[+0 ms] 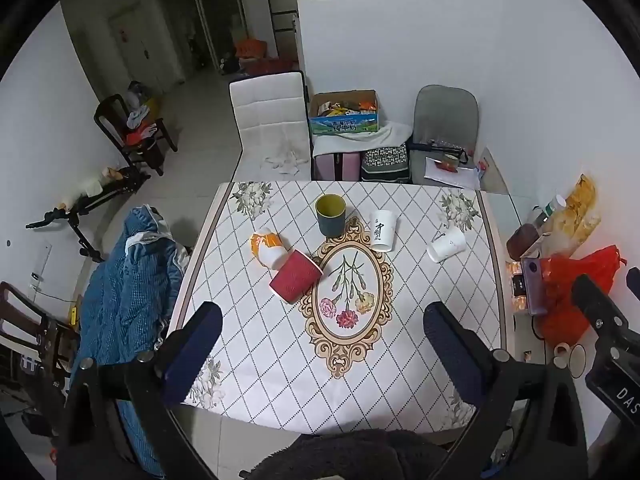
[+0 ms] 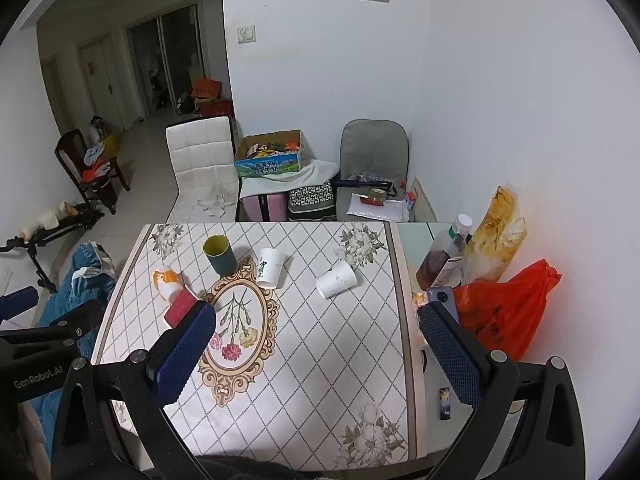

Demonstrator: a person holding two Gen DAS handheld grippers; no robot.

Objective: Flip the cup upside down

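Observation:
Several cups stand or lie on the patterned tablecloth (image 1: 280,360). A dark green cup (image 1: 330,215) with a yellow inside stands upright, mouth up; it also shows in the right wrist view (image 2: 220,254). A white cup with black writing (image 1: 382,230) (image 2: 270,268) stands upside down beside it. A red ribbed cup (image 1: 295,276) (image 2: 181,307), an orange-and-white cup (image 1: 267,247) (image 2: 167,280) and a plain white cup (image 1: 447,244) (image 2: 336,279) lie on their sides. My left gripper (image 1: 320,344) is open and empty above the near table edge. My right gripper (image 2: 316,350) is open and empty.
Along the table's right edge stand a red plastic bag (image 2: 504,312), a dark bottle (image 2: 440,260), a yellow snack bag (image 2: 496,236) and a phone (image 2: 442,300). A blue quilted jacket (image 1: 124,300) hangs at the table's left. A white chair (image 1: 272,120) and a grey chair (image 1: 444,128) stand behind the table.

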